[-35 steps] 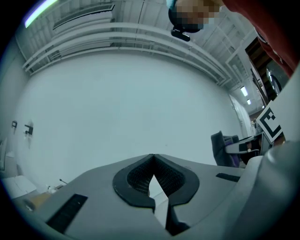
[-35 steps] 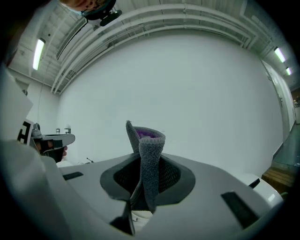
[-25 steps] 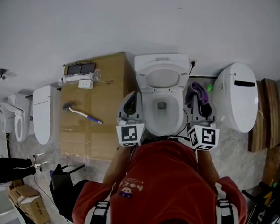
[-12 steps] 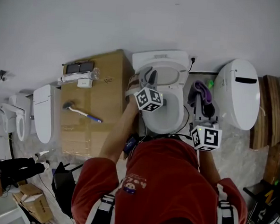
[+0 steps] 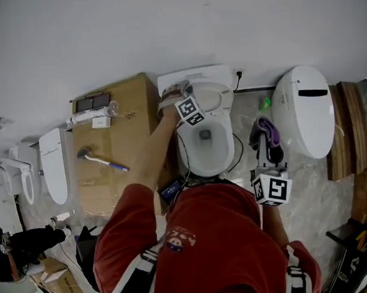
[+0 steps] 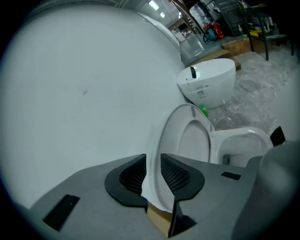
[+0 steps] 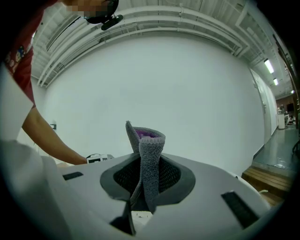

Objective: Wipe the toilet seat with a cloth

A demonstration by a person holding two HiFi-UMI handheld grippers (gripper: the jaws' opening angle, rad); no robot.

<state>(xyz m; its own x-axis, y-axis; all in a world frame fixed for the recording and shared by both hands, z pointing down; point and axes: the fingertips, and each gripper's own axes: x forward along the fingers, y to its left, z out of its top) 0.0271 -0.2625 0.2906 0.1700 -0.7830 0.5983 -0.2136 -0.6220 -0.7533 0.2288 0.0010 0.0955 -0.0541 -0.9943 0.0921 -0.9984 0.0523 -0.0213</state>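
Plain white wall [image 5: 179, 18] along the far side; pale marbled floor [image 5: 313, 200]; strip lights [image 6: 152, 4] on the ceiling. Left: tan box-shaped cabinet [image 5: 135, 121] against the wall, blue-handled brush [image 5: 102, 161] on top, white toilet parts [image 5: 51, 165] further left. Right: one closed white toilet [image 5: 303, 110], then brown wooden boards [image 5: 349, 131] at the edge.

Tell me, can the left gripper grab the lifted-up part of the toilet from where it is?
Probably yes. The edge of the lifted part stands right between the jaws of the left gripper, which have just been opening. Nothing else sits in the gap, so closing should catch it.
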